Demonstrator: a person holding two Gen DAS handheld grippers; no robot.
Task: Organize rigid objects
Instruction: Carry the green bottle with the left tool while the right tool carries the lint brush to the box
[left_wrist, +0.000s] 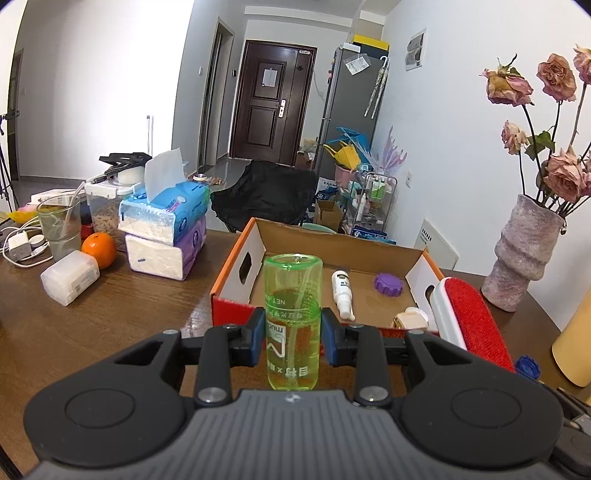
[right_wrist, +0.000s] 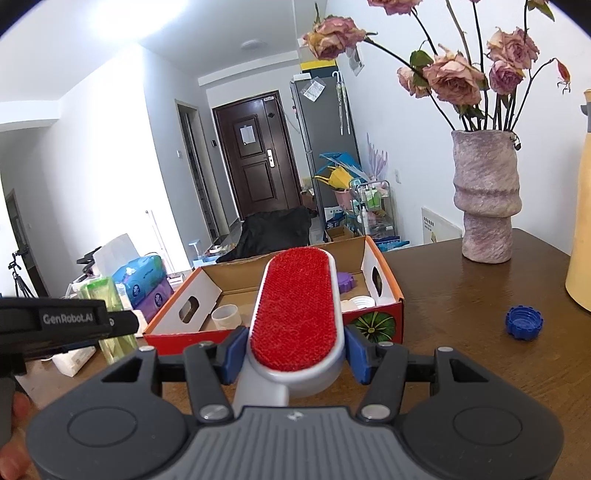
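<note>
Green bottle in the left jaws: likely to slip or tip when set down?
The green bottle looks like smooth clear plastic, so probably slippery. Tall and narrow, it may tip. It seems partly filled, so likely light.

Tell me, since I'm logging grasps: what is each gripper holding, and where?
Left gripper: green bottle, at mid-body. Right gripper: red lint brush, by its head's sides near the handle.

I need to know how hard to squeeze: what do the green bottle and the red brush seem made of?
Green bottle: likely hard clear plastic, glossy; the tube inside shows through. Red brush: fuzzy red fabric pad on a smooth white frame, probably plastic.
</note>
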